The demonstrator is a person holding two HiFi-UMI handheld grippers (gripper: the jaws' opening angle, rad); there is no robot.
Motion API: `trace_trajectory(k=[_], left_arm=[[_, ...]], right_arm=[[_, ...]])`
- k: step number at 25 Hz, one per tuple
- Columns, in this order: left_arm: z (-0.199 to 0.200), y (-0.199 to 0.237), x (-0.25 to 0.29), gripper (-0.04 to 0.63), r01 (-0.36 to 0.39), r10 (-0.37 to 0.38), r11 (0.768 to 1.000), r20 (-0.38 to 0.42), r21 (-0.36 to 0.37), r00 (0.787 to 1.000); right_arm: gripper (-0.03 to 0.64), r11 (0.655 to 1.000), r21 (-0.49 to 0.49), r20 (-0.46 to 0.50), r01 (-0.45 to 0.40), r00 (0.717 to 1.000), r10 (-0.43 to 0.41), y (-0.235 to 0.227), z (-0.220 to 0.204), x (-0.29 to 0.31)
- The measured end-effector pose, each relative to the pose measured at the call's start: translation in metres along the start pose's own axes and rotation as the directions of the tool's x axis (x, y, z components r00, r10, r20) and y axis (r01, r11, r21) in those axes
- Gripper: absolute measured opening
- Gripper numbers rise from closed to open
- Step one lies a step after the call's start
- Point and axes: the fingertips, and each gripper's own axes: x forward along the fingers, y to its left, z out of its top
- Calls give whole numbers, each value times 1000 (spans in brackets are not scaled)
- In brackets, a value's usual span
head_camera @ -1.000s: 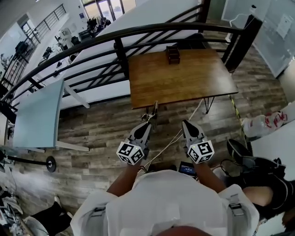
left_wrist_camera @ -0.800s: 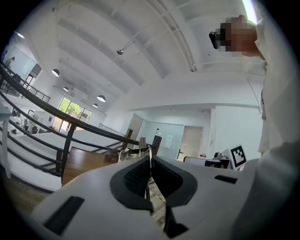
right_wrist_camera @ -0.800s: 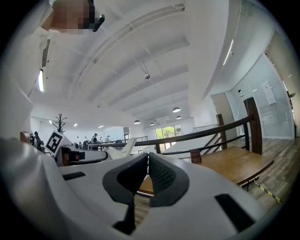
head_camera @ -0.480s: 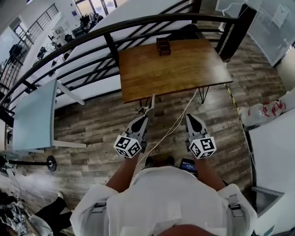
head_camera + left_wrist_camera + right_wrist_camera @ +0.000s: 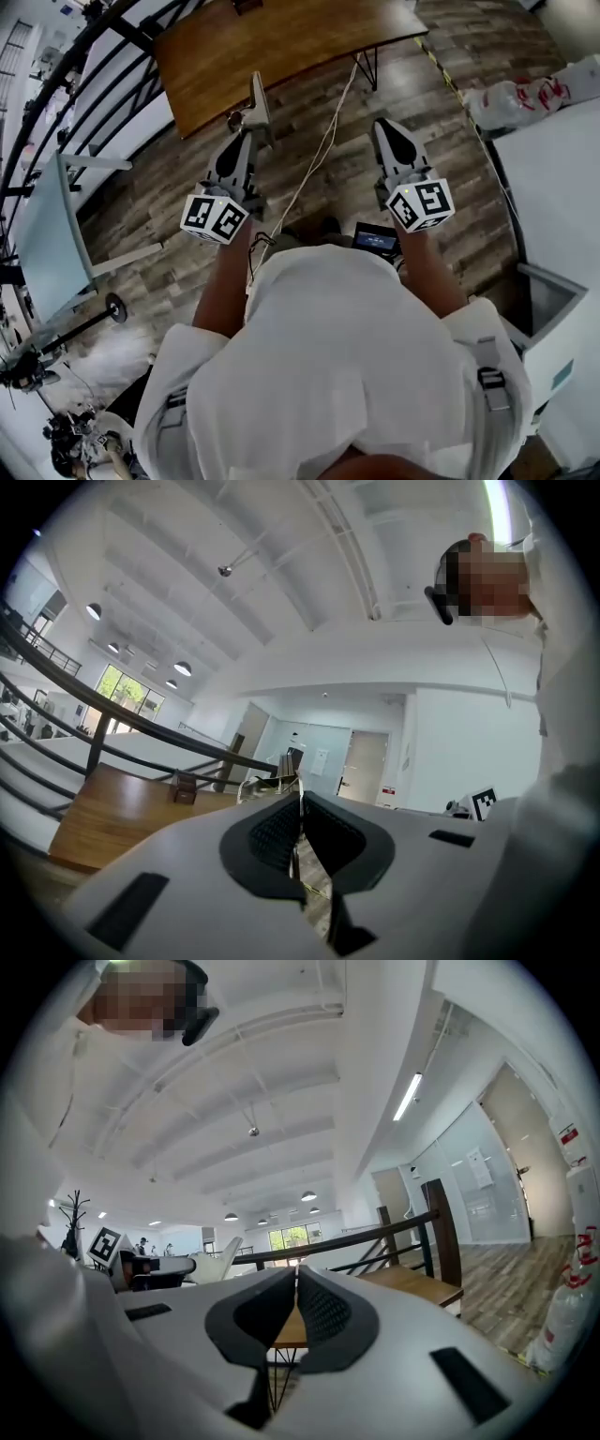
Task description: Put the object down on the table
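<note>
The head view shows my left gripper [image 5: 241,139] shut on a thin, pale metal object [image 5: 256,94] that sticks out past its tips toward the wooden table [image 5: 281,37]. In the left gripper view the jaws [image 5: 300,794] are closed on that thin strip [image 5: 299,808], and a wire loop of it shows at the tips. The object hangs over the plank floor, short of the table's near edge. My right gripper [image 5: 384,129] is shut with nothing in it. The right gripper view [image 5: 296,1274] shows its pads pressed together.
A small dark box [image 5: 185,787] stands at the table's far side. A black railing [image 5: 56,84] runs behind and left. A pale blue tabletop [image 5: 47,234] is at left, a white counter [image 5: 553,187] and plastic bag [image 5: 525,94] at right. A white cable [image 5: 319,141] crosses the floor.
The table has slid up and away in the head view while both grippers rose higher in it. The left gripper still holds the thin object; the right stays shut.
</note>
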Motion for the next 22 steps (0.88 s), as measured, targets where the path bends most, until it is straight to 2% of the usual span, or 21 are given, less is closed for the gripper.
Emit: trace_trajectory(k=[5, 8, 12, 16, 22], left_arm=[[-14, -18, 29, 21, -9, 10, 1000, -43, 13, 999], [-25, -20, 49, 21, 8, -6, 1000, -69, 29, 998], [-40, -15, 83, 21, 41, -40, 999, -80, 14, 996], [-47, -4, 126, 21, 73, -72, 997, -85, 10, 994], [-48, 34, 194, 21, 65, -65, 998, -76, -9, 995]], right_arm=[[26, 1000, 18, -10, 20, 1000, -19, -37, -6, -13], [26, 999, 16, -21, 28, 999, -28, -54, -11, -15], [26, 998, 26, -38, 58, 998, -57, -79, -20, -3], [26, 997, 15, -61, 79, 995, -78, -107, -23, 27], [26, 998, -14, -88, 66, 994, -67, -152, -15, 105]])
